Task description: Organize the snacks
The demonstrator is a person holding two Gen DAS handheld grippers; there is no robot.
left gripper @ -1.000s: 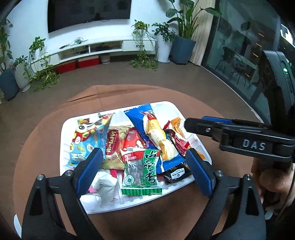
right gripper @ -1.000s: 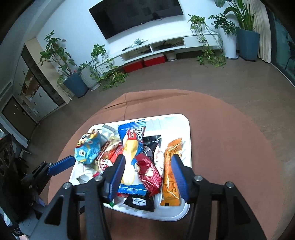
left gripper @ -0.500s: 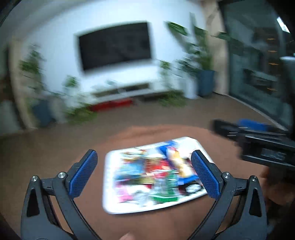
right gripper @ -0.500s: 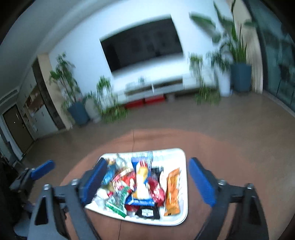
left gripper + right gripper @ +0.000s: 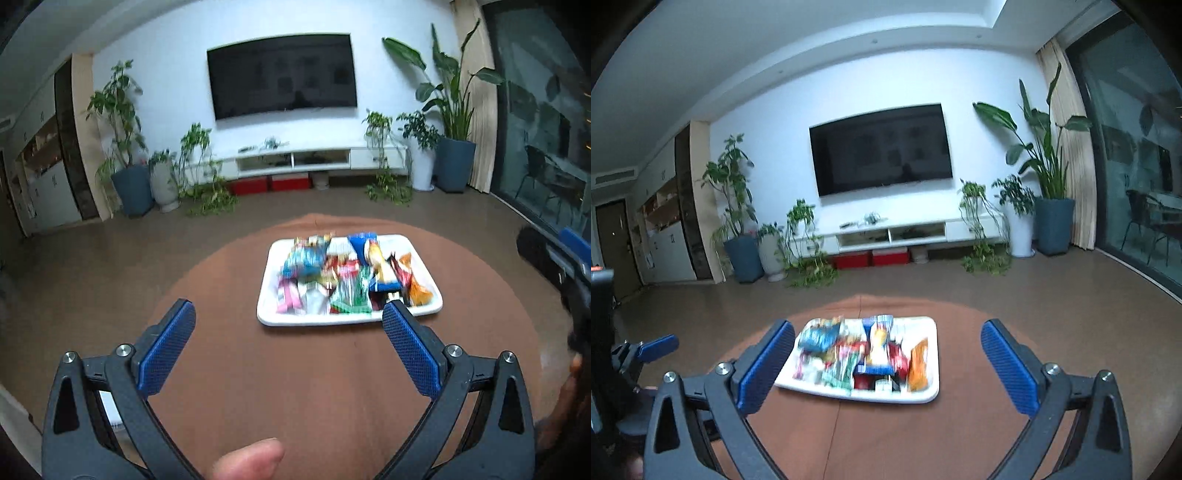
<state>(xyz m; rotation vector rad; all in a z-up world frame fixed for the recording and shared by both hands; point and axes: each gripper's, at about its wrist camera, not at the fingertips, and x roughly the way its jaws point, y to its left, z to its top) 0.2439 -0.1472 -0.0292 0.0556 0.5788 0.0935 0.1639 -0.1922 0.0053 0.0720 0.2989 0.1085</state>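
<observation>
The snacks [image 5: 347, 275] lie heaped in a white tray [image 5: 266, 314] near the middle of the round brown table [image 5: 295, 387], the packets mostly lying lengthwise away from the cameras. The tray sits ahead of and below both tools, a little right of centre for the left hand-held gripper [image 5: 286, 339] and a little left of centre for the right hand-held gripper [image 5: 886, 358]. Neither looks clearly nearer. Both have their jaws spread wide, holding and touching nothing, clear of the tray.
</observation>
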